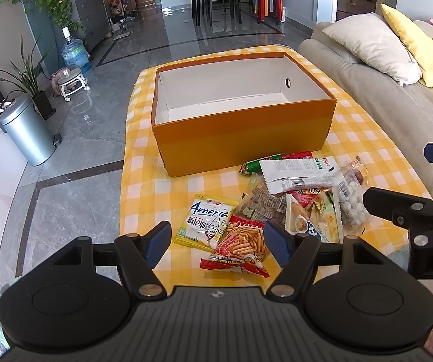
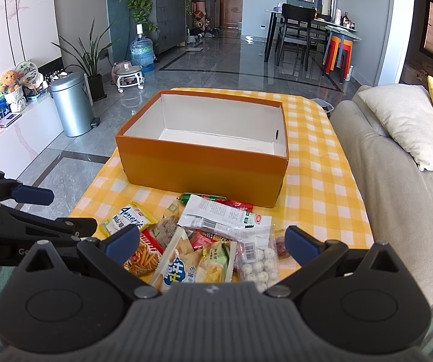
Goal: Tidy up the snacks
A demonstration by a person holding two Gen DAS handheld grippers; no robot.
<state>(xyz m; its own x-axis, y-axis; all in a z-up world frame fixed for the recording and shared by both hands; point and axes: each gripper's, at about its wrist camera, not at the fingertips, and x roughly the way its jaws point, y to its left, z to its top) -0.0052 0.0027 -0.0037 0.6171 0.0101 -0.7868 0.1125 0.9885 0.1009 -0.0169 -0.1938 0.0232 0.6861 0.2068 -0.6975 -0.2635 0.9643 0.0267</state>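
Note:
An orange box with a white, bare inside stands on the yellow checked cloth. In front of it lies a heap of snack packs: a yellow and white packet, a red pack of sticks, a white wrapper, a clear bag of white balls and a cracker pack. My left gripper is open, hovering over the red stick pack. My right gripper is open above the cracker pack. Neither holds anything.
A beige sofa with cushions runs along the right of the table. To the left, on the grey tiled floor, stand a metal bin, plants and a water bottle. A dining table with chairs is far behind.

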